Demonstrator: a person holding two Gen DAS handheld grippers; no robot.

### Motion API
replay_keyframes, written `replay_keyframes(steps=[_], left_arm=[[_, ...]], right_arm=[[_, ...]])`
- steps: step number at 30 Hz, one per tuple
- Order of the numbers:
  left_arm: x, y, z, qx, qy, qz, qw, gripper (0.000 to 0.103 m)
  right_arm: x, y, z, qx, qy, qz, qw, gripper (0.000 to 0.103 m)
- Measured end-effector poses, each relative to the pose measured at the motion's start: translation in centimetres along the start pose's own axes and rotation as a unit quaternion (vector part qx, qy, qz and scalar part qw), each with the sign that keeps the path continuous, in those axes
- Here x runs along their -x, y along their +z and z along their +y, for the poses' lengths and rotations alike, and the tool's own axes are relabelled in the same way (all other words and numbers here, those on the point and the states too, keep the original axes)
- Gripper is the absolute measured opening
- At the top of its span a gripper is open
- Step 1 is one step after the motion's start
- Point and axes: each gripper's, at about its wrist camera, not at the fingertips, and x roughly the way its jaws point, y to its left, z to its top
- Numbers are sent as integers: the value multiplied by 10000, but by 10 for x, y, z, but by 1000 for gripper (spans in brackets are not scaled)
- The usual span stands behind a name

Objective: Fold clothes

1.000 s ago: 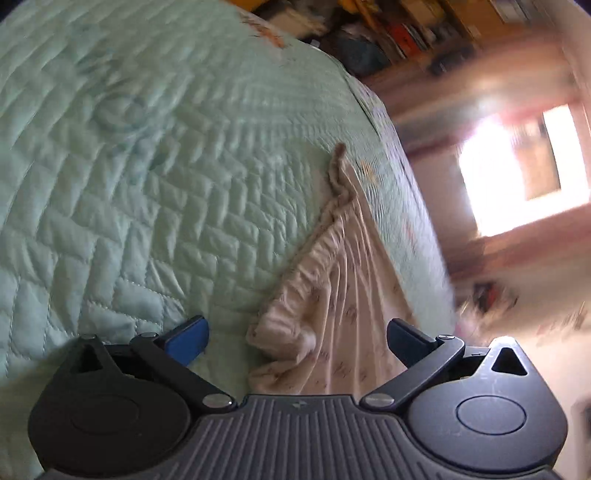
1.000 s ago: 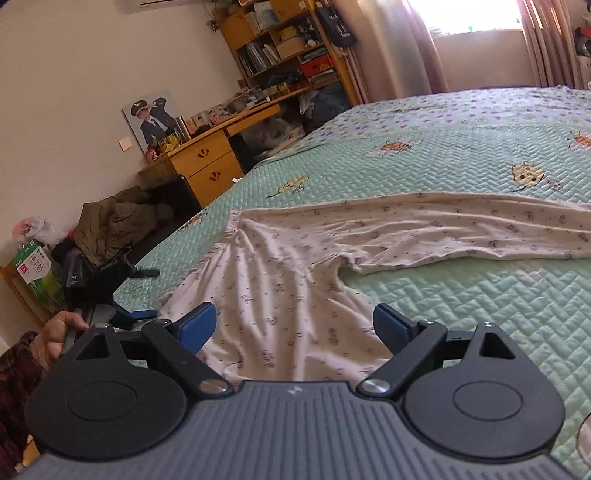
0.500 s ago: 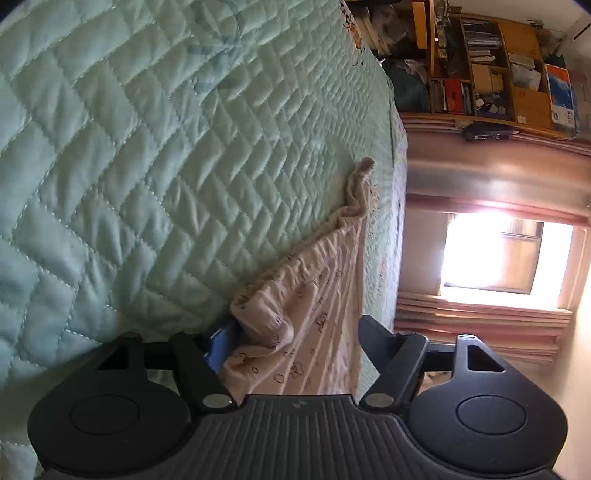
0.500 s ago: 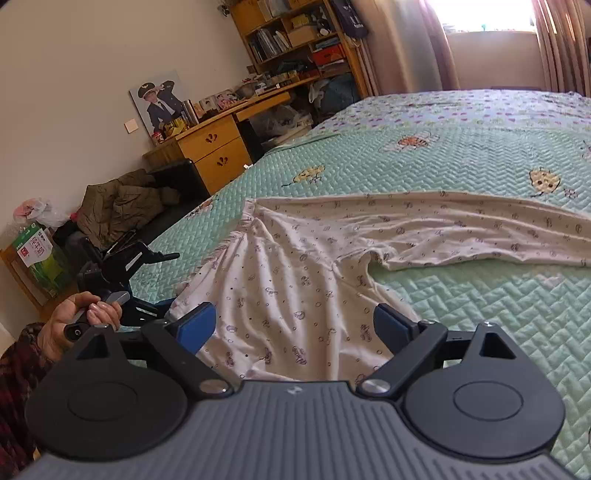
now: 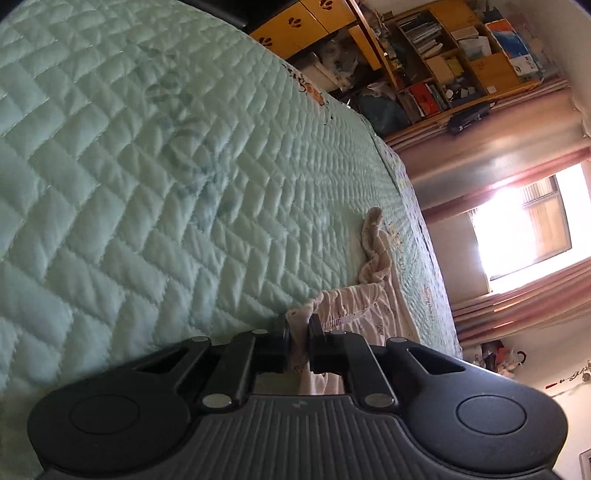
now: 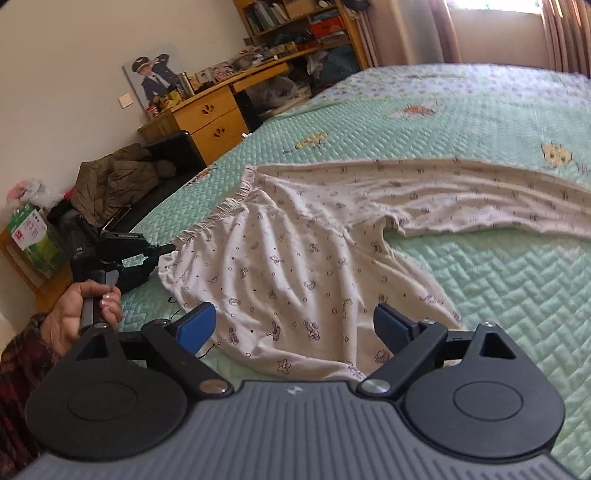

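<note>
Bed (image 6: 498,280), green quilted cover, fills the field ahead of both tongs. On it lies the garment (image 6: 295,266): pale printed pyjama trousers, spread open, one leg running far out to the right of the right tongs, the other leg coming toward them, gathered waistband (image 6: 218,218) ahead and to their left.

Left tongs (image 5: 297,341): pressed together on a bunched edge of the garment, apparently near the waistband's end; cloth is pinched between the jaws and drapes away ahead of them. In the right wrist view the left tongs sit at the garment's left edge, gripped by the person's hand (image 6: 86,310).

Right tongs (image 6: 293,326): spread wide, holding nothing, poised over the near leg with cloth lying between and below the jaws.

Judgement: step in hand is securing grips for a fold. One side is held, the other not. Next move calls for the right tongs to drop onto a cloth edge and close, then both to lift and carry that side over the other leg, keeping tension even so the fabric does not bunch.

Surroundings: wooden desk (image 6: 207,118) and bookshelf (image 6: 291,22) well beyond the bed; dark jacket (image 6: 118,177) heaped left of it. Nothing on the bed blocks the fold. Risk: thin cloth slipping from the pinch.
</note>
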Motion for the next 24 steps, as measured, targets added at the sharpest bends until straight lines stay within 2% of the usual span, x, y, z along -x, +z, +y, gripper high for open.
replay_keyframes(steps=[5, 9, 13, 17, 20, 21, 23, 24], left_arm=[[18, 1, -13, -717, 193, -374, 9965, 10], [29, -4, -30, -1551, 560, -794, 9831, 10], [32, -22, -39, -2191, 727, -675, 9706, 11], [34, -38, -48, -2830, 804, -548, 9542, 12], [37, -47, -51, -3080, 795, -478, 9469, 21], [39, -44, -48, -2997, 752, -455, 9500, 22], [41, -39, -43, -2821, 664, -410, 9562, 36], [43, -37, -41, -2733, 621, -387, 9591, 38]], right_arm=[[-14, -5, 0, 2, 7, 211, 9998, 93], [-21, -9, -2, -44, 13, 334, 9994, 93], [-32, -8, 0, -122, 54, 420, 9990, 93], [-49, -3, 5, -88, 124, 610, 9980, 93], [-65, 6, 11, -142, 279, 659, 9973, 93], [-72, 10, 15, -163, 369, 649, 9971, 93], [-89, 19, 25, -163, 546, 648, 9963, 93], [-99, 25, 32, -125, 633, 659, 9957, 93]])
